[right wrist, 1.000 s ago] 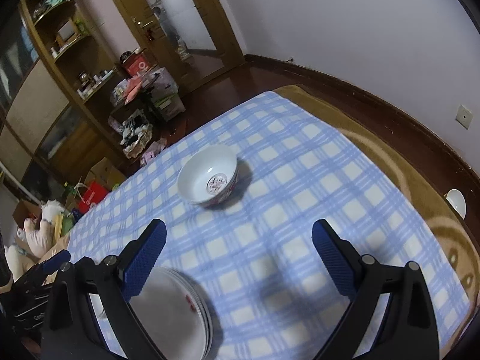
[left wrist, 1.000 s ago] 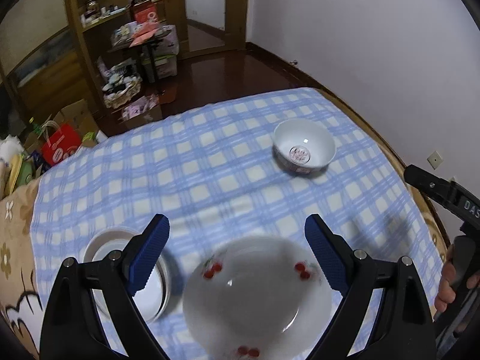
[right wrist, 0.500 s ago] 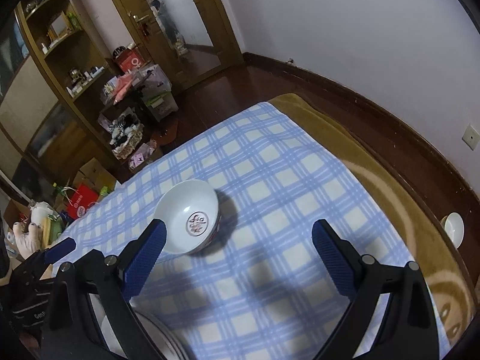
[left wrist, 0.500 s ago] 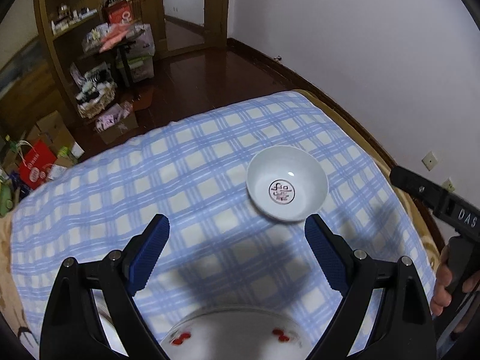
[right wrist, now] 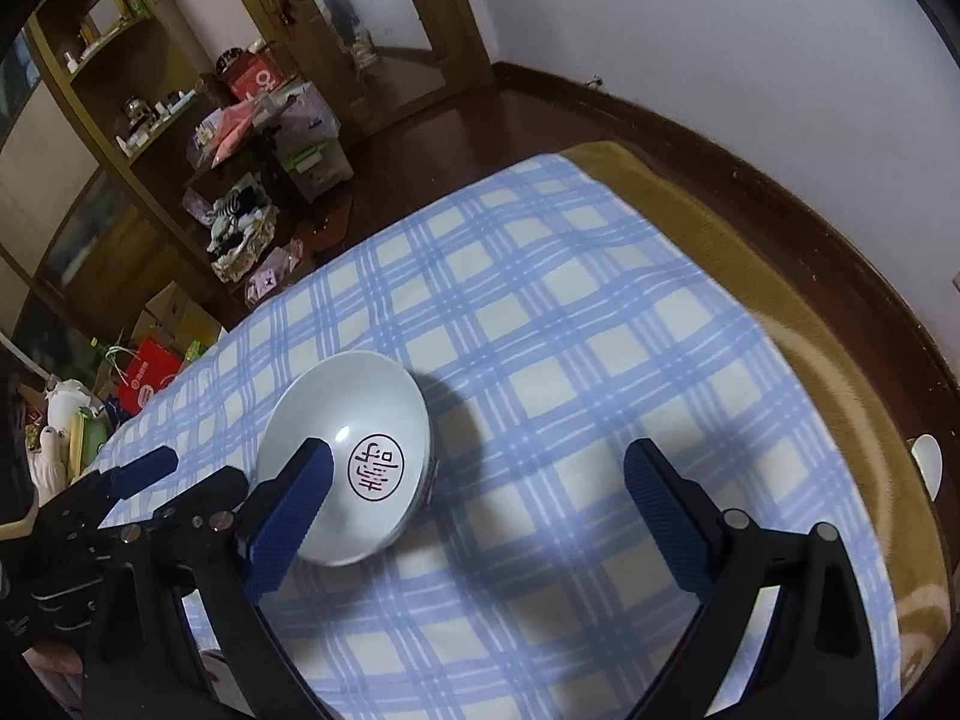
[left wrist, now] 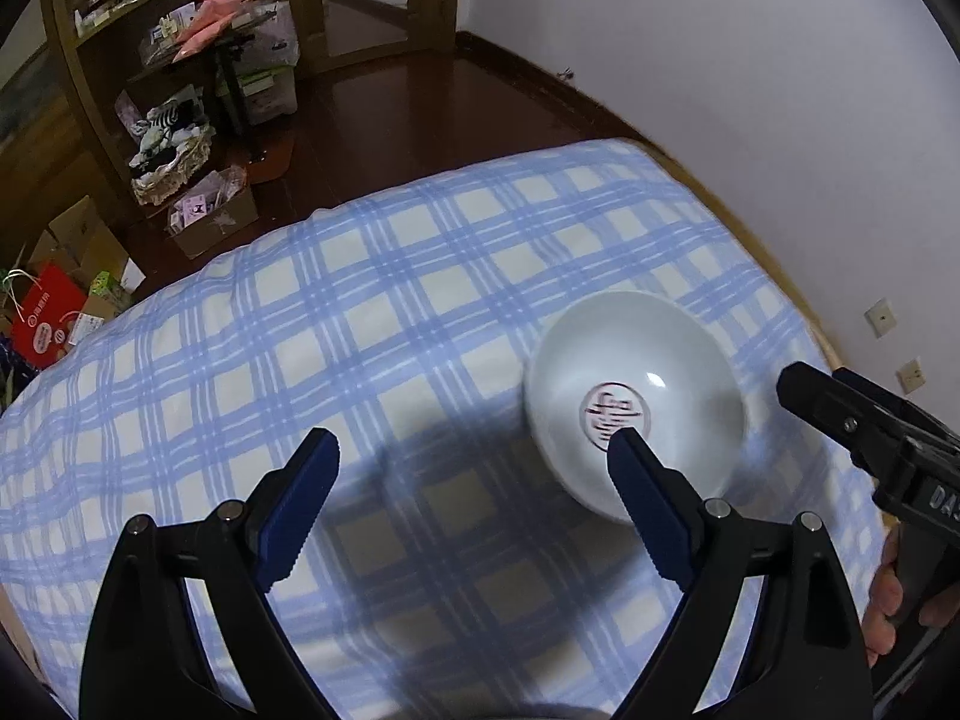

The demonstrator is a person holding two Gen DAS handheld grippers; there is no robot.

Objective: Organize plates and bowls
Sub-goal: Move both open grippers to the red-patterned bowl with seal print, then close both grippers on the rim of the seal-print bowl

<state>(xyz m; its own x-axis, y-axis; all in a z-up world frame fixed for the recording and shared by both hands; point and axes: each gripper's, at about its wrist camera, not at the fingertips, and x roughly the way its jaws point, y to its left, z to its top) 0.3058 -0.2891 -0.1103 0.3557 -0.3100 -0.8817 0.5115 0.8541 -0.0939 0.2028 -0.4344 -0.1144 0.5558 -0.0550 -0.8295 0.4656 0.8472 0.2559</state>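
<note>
A white bowl (left wrist: 636,396) with a red seal mark inside stands alone on the blue checked tablecloth (left wrist: 372,324). My left gripper (left wrist: 474,450) is open and empty, with its right finger just in front of the bowl. In the right wrist view the bowl (right wrist: 348,438) sits behind the left finger of my right gripper (right wrist: 480,462), which is open and empty above the cloth (right wrist: 540,312). The right gripper's body (left wrist: 870,438) shows at the right edge of the left wrist view. The left gripper (right wrist: 138,474) shows at the left of the right wrist view. No plates are in view.
The table edge with a brown cloth border (right wrist: 780,276) runs along the right, close to a white wall. Beyond the far edge are a dark wood floor, shelves (left wrist: 120,30), boxes and a red bag (left wrist: 42,318).
Both grippers have moved forward over the table toward the bowl. The plate stack and the bowl at the near left have dropped out of view. Both stay open.
</note>
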